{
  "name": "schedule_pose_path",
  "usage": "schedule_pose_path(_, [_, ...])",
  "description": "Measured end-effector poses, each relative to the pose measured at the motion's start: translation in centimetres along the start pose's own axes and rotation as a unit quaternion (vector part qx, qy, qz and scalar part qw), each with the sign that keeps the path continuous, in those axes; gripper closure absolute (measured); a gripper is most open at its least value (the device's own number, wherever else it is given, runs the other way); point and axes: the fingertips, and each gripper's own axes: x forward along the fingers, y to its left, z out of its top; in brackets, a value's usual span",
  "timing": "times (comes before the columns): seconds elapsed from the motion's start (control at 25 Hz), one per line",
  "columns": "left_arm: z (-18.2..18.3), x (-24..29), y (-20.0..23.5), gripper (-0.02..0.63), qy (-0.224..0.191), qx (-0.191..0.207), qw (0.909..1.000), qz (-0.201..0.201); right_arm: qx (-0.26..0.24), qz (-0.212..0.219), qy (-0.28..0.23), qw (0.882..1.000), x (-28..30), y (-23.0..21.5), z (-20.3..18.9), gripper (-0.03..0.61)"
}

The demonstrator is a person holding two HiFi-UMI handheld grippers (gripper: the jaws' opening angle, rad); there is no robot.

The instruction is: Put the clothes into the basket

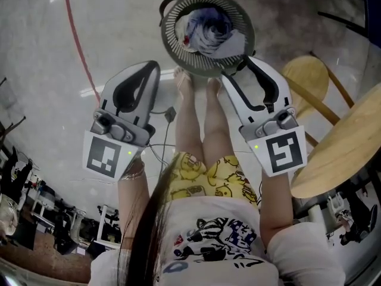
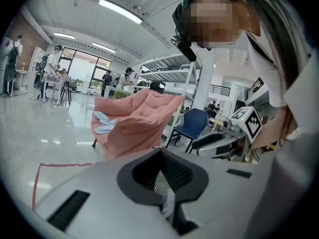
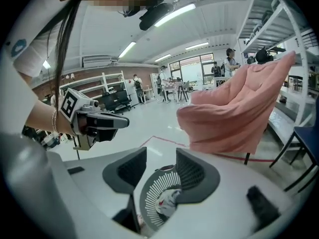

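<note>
Glossy grey floor (image 1: 119, 28) carries the basket (image 1: 172, 37) holding clothes (image 1: 208, 31), right gripper (image 1: 237, 66) jaws parted and empty at its near rim, left gripper (image 1: 153, 67) jaws closed on nothing.

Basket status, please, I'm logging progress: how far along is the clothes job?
Done: clothes lie bundled in the basket. In hand: nothing; the right gripper is open above the basket, and the left gripper is shut and empty. Left: possibly the pale cloth on the pink chair, if it belongs to the load.
</note>
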Motion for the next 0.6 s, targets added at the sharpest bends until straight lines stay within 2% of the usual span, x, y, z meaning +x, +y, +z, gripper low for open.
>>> schedule_pose_path(0.36, [2.6, -0.7, -1.2, 0.601, -0.011, 0.011, 0.9998, -0.010, -0.009, -0.003, -0.019, 1.000, -1.8, 0.4, 2.9, 0.399])
schedule_pose_path(0.6, [6.0, -1.5, -2.4, 0.602, -0.028, 0.040, 0.9987, -0.014, -0.025, -0.007, -0.044, 0.999, -3.7, 0.8, 5.9, 0.399])
